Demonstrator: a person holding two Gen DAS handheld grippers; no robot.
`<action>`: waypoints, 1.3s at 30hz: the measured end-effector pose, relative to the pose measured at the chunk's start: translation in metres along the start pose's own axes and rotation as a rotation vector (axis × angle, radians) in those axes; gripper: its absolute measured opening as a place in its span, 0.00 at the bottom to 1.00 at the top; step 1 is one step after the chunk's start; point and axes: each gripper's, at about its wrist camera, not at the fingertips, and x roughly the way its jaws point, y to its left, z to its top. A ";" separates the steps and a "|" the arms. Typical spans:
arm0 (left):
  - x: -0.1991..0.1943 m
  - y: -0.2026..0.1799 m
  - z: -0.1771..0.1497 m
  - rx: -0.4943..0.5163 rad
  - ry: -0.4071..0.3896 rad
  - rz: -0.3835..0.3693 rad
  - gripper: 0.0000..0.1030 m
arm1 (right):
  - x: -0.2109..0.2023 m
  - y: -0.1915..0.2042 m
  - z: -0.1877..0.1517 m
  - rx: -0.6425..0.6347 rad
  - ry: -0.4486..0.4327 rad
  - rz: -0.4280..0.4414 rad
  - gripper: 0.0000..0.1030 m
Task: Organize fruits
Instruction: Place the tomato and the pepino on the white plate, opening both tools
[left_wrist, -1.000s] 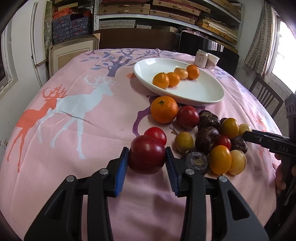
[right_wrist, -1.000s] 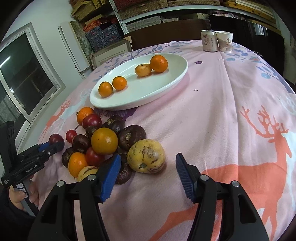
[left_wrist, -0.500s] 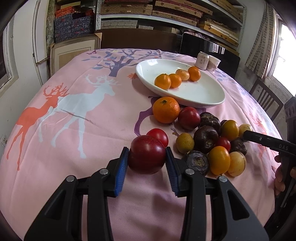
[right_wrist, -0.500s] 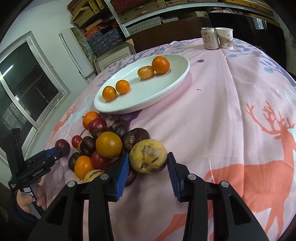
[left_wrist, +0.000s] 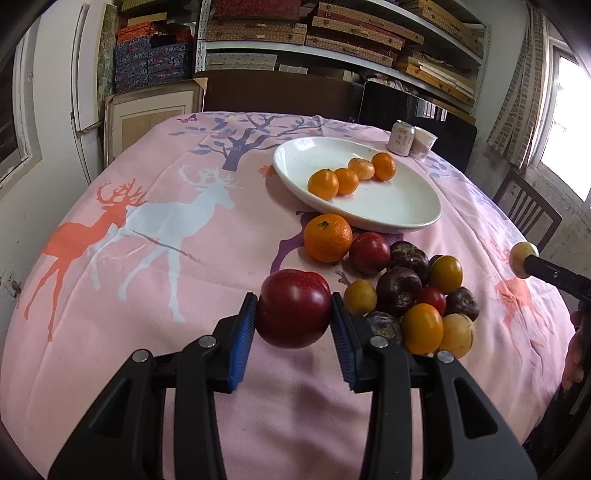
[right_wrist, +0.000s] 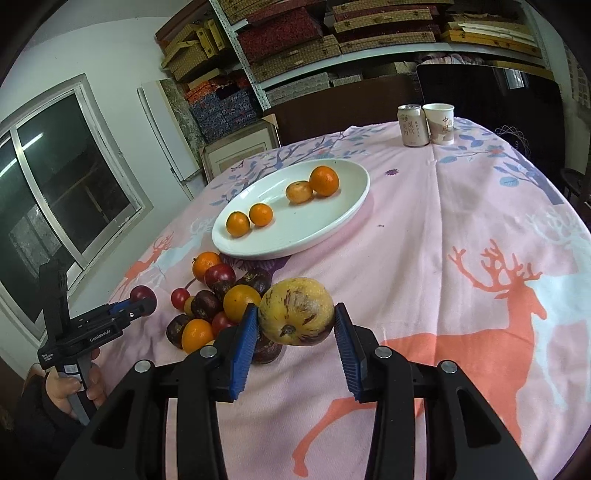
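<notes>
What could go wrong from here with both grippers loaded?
1. The yellow fruit is round and pinched only at its sides by the right gripper, which has just closed on it; it may slip.
2. The white plate already holds four oranges; a dropped fruit could scatter them.
3. The left gripper may bruise its dark red fruit.

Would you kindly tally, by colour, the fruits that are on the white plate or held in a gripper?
Orange: 4 small oranges on the white plate
Dark red: 1 dark red fruit in the left gripper
Yellow: 1 yellow fruit in the right gripper, whose jaws have just been closing on it
Total: 6
</notes>
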 end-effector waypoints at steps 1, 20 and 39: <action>-0.004 -0.002 0.003 0.004 -0.010 -0.002 0.38 | -0.006 -0.001 0.003 -0.002 -0.013 -0.002 0.41; 0.051 -0.044 0.147 0.033 -0.053 -0.064 0.38 | 0.025 -0.002 0.103 -0.059 -0.119 -0.037 0.41; 0.144 -0.031 0.172 -0.068 0.030 -0.051 0.70 | 0.135 0.006 0.133 -0.116 -0.010 -0.134 0.65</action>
